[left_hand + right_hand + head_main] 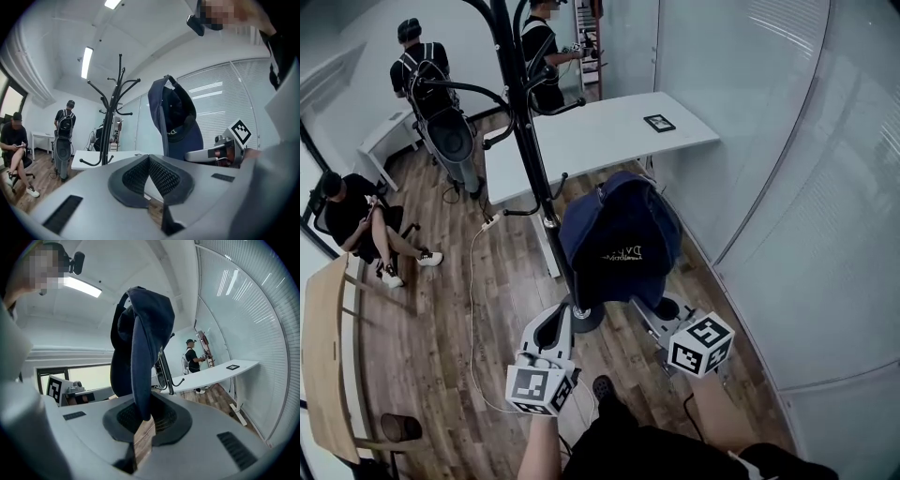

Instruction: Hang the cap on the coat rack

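Observation:
A navy cap (619, 239) hangs from my right gripper (643, 302), which is shut on the cap's lower edge; its marker cube (701, 345) shows below. In the right gripper view the cap (140, 329) rises upright out of the gripper (143, 416). The black coat rack (525, 112) stands just left of the cap, its hooked arms spreading at several heights. My left gripper (555, 326) sits low beside the rack's base, shut and empty. The left gripper view shows that gripper (149, 159) with pads touching, the rack (112, 117) at left and the cap (176, 117) at right.
A white desk (600, 131) with a small black frame (659, 122) stands behind the rack. A glass wall with blinds (787, 187) runs close on the right. One person sits at the left (352, 220), two stand at the back. A wooden table (323, 356) lies at the near left.

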The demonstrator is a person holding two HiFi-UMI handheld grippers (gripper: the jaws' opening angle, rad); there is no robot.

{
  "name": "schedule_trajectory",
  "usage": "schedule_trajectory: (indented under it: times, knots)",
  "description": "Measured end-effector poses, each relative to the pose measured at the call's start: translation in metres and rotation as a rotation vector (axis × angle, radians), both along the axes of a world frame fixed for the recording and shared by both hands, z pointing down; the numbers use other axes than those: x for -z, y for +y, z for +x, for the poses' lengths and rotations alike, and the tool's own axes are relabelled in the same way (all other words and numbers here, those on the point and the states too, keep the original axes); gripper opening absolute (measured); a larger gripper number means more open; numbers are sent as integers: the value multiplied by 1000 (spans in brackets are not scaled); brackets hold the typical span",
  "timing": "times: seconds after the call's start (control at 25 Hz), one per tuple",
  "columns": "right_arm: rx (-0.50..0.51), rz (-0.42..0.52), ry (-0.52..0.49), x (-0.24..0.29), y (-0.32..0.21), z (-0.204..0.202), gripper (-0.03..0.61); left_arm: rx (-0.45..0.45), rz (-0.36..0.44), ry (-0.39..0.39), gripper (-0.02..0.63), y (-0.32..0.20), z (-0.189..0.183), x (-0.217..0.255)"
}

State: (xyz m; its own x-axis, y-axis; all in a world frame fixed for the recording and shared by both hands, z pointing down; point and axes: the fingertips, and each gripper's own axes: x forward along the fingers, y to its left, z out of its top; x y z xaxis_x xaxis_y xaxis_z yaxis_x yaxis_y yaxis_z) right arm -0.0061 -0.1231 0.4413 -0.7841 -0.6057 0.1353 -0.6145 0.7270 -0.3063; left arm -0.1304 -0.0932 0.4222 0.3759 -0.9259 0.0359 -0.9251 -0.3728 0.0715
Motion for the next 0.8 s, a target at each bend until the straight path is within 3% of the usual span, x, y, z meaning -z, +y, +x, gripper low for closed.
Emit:
schedule_trajectory:
  times: [0.44, 0.8]
  knots:
    - [0, 93, 1, 47, -65, -30, 43, -35, 121, 46, 15, -68, -27, 42]
    - [16, 132, -7, 75, -96, -58, 43, -40, 140, 47, 15, -95, -50, 54]
